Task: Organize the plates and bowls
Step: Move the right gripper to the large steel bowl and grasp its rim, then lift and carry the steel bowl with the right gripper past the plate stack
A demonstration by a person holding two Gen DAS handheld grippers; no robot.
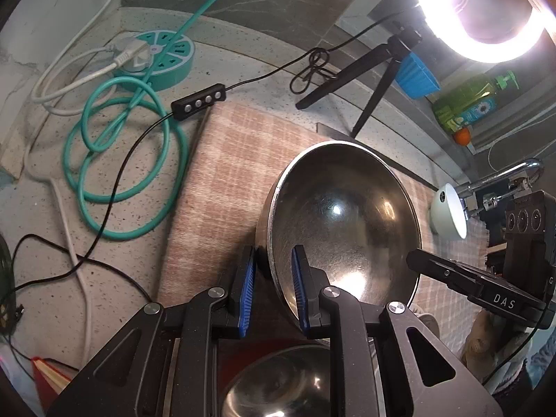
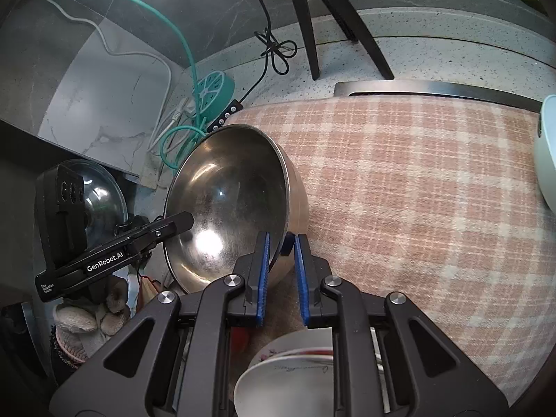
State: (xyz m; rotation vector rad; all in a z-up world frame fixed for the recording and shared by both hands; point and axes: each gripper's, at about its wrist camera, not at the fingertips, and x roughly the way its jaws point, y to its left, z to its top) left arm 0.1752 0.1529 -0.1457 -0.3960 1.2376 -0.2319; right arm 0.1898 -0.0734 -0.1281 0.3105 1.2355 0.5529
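The steel bowl [image 1: 342, 222] stands tilted over the checked cloth [image 1: 226, 173] near its left edge, my left gripper [image 1: 274, 288] and right gripper [image 2: 281, 274] each clamped on opposite sides of its rim. Risk: thin, slick rim; uneven pull from either hand could slip it loose onto the white bowl [image 2: 281, 375] below.

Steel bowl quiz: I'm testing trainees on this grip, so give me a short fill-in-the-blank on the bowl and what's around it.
1. Both tongs, left and right, grip the rim of the same steel ____.
2. The bowl is held over a ____ cloth.
3. The coiled cable on the counter is ____ in colour.

Missing words: bowl; checked; green
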